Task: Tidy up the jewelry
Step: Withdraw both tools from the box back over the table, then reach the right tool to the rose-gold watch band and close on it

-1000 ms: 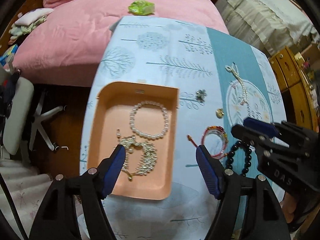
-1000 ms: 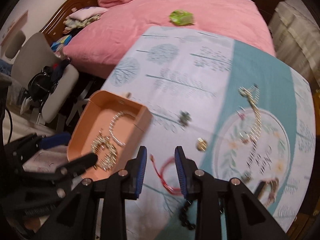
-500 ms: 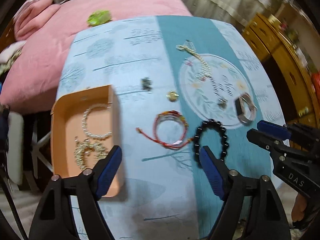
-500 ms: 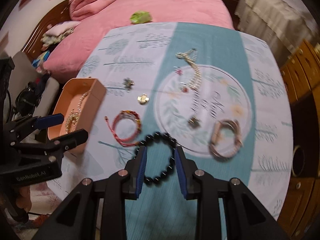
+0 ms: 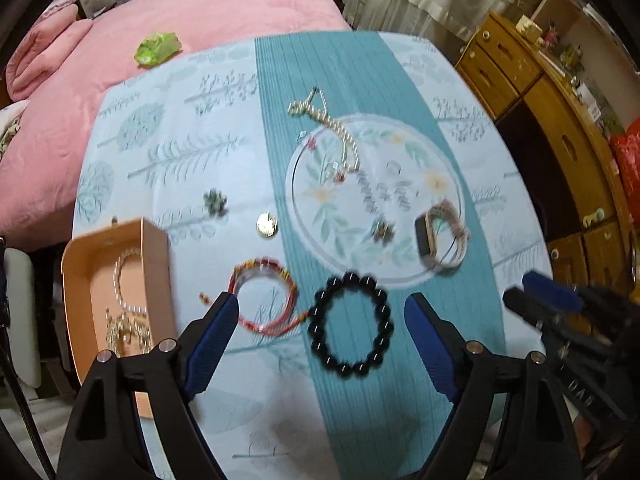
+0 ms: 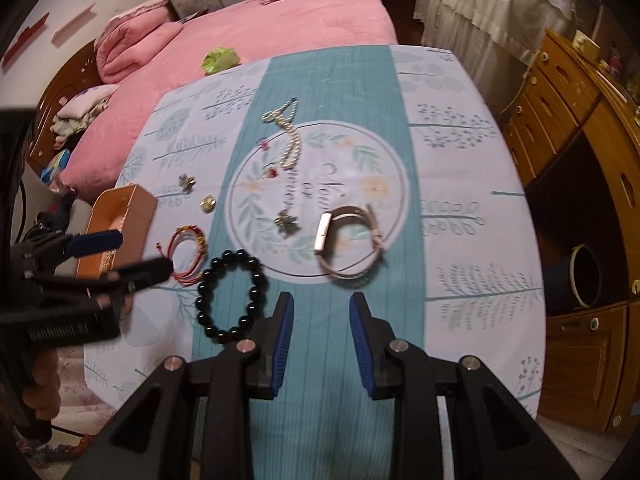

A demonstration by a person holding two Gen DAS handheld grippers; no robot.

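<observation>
An orange tray [image 5: 156,248] at the table's left edge holds a pearl bracelet [image 5: 120,280] and a gold piece [image 5: 126,330]; it also shows in the right wrist view [image 6: 132,204]. A black bead bracelet [image 5: 352,324] [image 6: 230,294], a red cord bracelet [image 5: 264,300] [image 6: 188,254], a pink watch [image 5: 440,240] [image 6: 348,240], a pearl necklace [image 5: 328,132] [image 6: 288,140], a gold coin charm [image 5: 267,224] and small brooches [image 5: 215,202] lie on the cloth. My left gripper [image 5: 322,322] is open and empty, above the black bracelet. My right gripper [image 6: 320,320] is open and empty, right of it.
A pink bed [image 6: 248,24] with a green object [image 5: 156,48] stands behind the table. Wooden drawers [image 6: 568,92] stand on the right. A chair [image 5: 20,312] is at the left. The table's blue patterned cloth [image 6: 460,152] has bare areas on the right.
Both grippers have swung right, from over the tray to over the middle of the table. The right gripper's jaws have opened wider. No jewelry has moved.
</observation>
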